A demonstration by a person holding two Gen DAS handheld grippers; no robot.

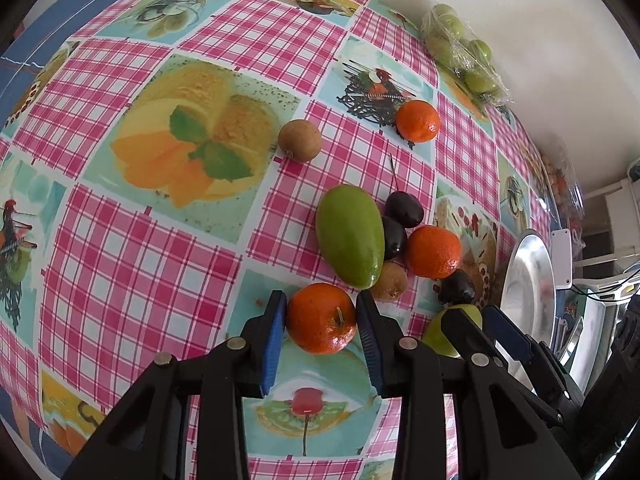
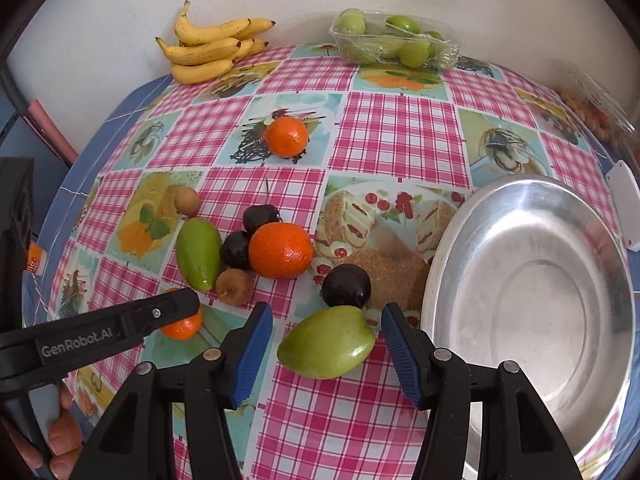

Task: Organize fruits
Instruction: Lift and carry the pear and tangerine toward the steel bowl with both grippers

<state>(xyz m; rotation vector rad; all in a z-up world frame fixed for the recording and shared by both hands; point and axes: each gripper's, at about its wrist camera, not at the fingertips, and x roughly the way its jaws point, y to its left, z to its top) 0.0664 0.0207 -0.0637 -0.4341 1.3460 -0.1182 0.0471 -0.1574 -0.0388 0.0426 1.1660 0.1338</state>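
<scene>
Loose fruit lies on a checked tablecloth. My left gripper [image 1: 321, 312] is shut on an orange tangerine [image 1: 321, 318] that rests on the cloth; it also shows in the right wrist view [image 2: 182, 326]. My right gripper [image 2: 326, 330] is open around a green mango [image 2: 326, 342], its pads apart from the fruit. Beyond lie a long green mango [image 1: 350, 236], a second tangerine [image 2: 280, 250], dark plums [image 2: 346, 286], a kiwi [image 2: 234, 286] and a third tangerine [image 2: 287, 136]. A steel plate [image 2: 532, 300] sits at the right.
A bunch of bananas [image 2: 208, 50] and a wrapped tray of green fruit [image 2: 394, 40] stand at the back by the wall. Another kiwi [image 1: 300, 140] lies alone at the left. A clear bag of small fruit [image 2: 592, 112] lies at the far right edge.
</scene>
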